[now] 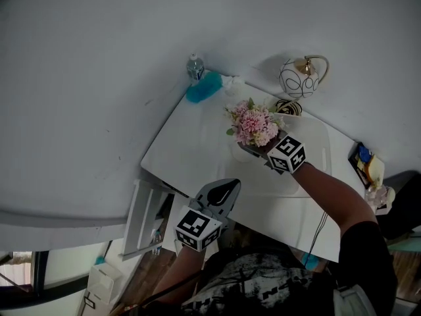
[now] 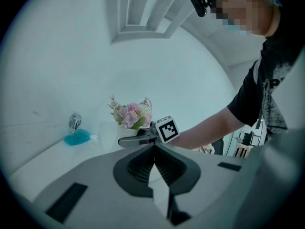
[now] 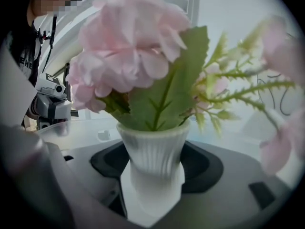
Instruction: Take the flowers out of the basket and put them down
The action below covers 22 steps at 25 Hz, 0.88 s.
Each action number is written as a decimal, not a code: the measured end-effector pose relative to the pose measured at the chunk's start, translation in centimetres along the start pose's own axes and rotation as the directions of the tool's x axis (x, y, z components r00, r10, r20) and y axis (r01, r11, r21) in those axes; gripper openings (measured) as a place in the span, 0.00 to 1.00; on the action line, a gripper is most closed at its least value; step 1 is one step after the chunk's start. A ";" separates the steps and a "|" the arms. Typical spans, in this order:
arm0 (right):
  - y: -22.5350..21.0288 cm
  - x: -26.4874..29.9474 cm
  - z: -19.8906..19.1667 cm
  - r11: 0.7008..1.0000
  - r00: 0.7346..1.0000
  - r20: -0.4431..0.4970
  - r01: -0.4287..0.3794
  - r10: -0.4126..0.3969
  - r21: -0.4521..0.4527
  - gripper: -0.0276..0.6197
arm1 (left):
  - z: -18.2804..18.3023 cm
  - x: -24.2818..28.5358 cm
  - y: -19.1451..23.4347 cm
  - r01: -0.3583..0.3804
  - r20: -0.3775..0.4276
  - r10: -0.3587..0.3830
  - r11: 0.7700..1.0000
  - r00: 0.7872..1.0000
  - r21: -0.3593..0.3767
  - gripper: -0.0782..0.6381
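Your right tongs [image 1: 252, 150] pinched the flower vase [image 3: 155, 161]; left tongs [image 1: 222, 191] sat closed; beyond stood one bottle [image 1: 195, 66], one teal duster [image 1: 204, 87].

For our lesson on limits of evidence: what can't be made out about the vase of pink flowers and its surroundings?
Foot of the white ribbed vase: right gripper view, buried between the right gripper's jaws; head view, pink flowers cover it.
Label on the small clear bottle: head view, too small.
Whether the vase touches the white table: unclear.
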State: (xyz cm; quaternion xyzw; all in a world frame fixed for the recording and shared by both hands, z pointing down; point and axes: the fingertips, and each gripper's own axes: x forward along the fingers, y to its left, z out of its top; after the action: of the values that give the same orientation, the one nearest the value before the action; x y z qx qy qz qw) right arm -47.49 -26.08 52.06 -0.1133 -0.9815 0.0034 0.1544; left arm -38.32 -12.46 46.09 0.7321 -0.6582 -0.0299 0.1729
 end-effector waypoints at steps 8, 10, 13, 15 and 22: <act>0.7 -3.3 3.2 1.000 1.000 0.014 0.005 -0.005 -0.026 0.56 | 1.2 0.4 -1.3 0.034 0.016 -0.035 0.999 0.999 0.032 0.13; 0.8 -4.3 4.0 0.999 1.000 0.020 0.017 -0.017 -0.032 0.56 | 1.4 0.5 -1.6 0.047 0.018 -0.047 0.998 0.999 0.043 0.13; 1.1 -6.0 4.9 0.999 0.999 0.025 0.035 -0.035 -0.029 0.56 | 1.7 0.7 -2.4 0.070 0.014 -0.071 0.996 0.997 0.058 0.13; 1.3 -7.2 5.5 0.999 0.998 0.033 0.050 -0.049 -0.014 0.56 | 1.7 0.9 -3.1 0.089 0.007 -0.089 0.994 0.996 0.063 0.13; 2.1 -11.6 8.2 0.993 0.992 0.059 0.112 -0.110 -0.037 0.56 | 2.6 2.0 -5.6 0.164 0.014 -0.166 0.981 0.986 0.107 0.13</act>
State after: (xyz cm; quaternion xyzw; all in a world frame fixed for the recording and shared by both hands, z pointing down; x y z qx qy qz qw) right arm -38.76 -26.35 40.62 -0.0617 -0.9901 -0.0220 0.1242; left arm -33.38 -14.55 42.37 0.7919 -0.5978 -0.0176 0.1236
